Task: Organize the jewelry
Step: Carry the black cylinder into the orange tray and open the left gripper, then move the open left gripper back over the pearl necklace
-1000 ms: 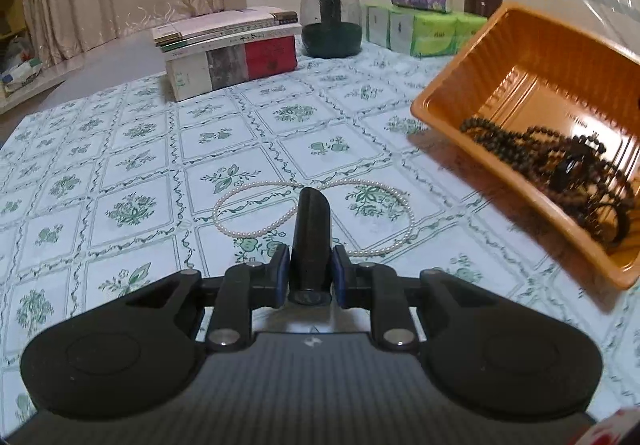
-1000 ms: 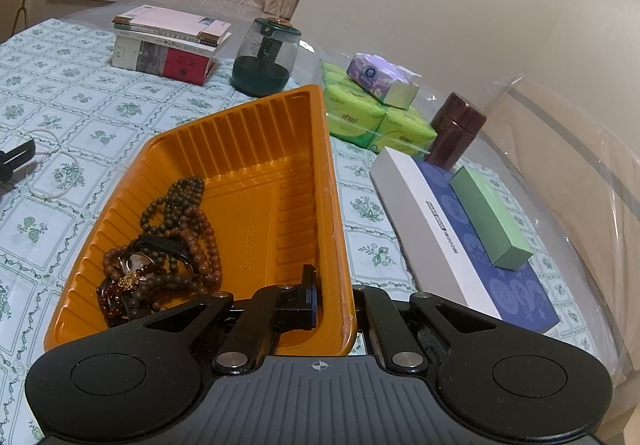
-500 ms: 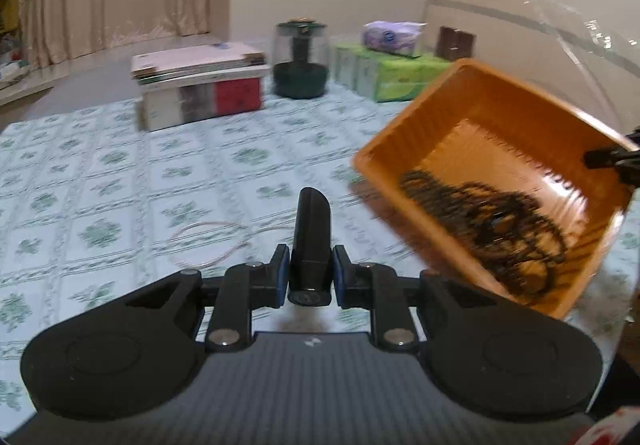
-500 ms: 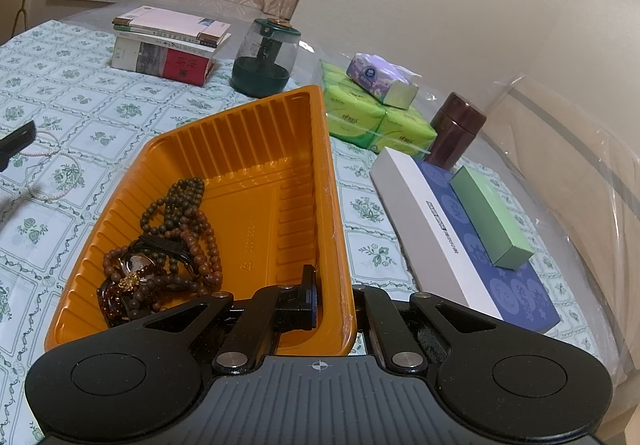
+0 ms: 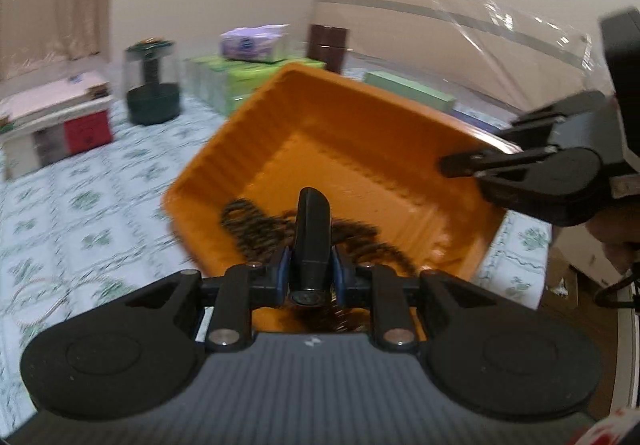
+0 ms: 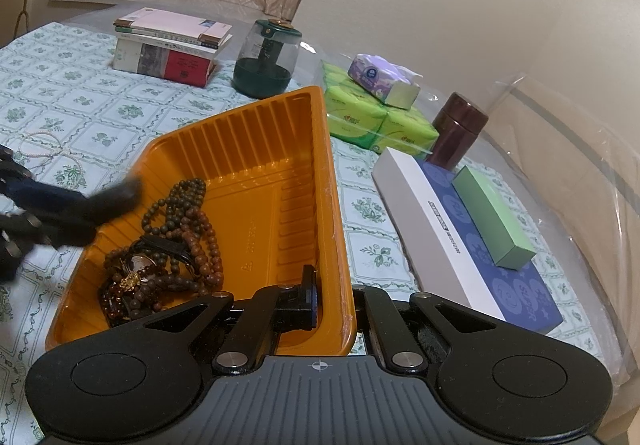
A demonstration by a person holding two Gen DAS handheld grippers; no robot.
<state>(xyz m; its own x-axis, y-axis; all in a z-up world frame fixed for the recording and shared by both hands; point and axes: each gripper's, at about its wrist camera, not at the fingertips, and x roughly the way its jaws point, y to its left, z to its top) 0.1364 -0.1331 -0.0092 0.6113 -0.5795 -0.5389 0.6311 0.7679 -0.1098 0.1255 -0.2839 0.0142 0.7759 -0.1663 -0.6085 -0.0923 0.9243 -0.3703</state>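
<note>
Right gripper (image 6: 320, 297) jaws clamped on orange tray (image 6: 256, 133) rim; left gripper (image 5: 312, 213) jaws closed, apparently empty. Risk: snagging wooden bead strands (image 6: 188, 229), tipping tray.

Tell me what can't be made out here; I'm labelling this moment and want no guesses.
- left gripper: in the left wrist view its fingers overlap, so any gap or thin item between them is unseen; it is blurred in the right wrist view.
- pearl necklace: small and far in the right wrist view, a smear in the left.
- right gripper: its outer finger is hidden behind the orange tray wall.
- bead pile: the strands are tangled and uncountable.
</note>
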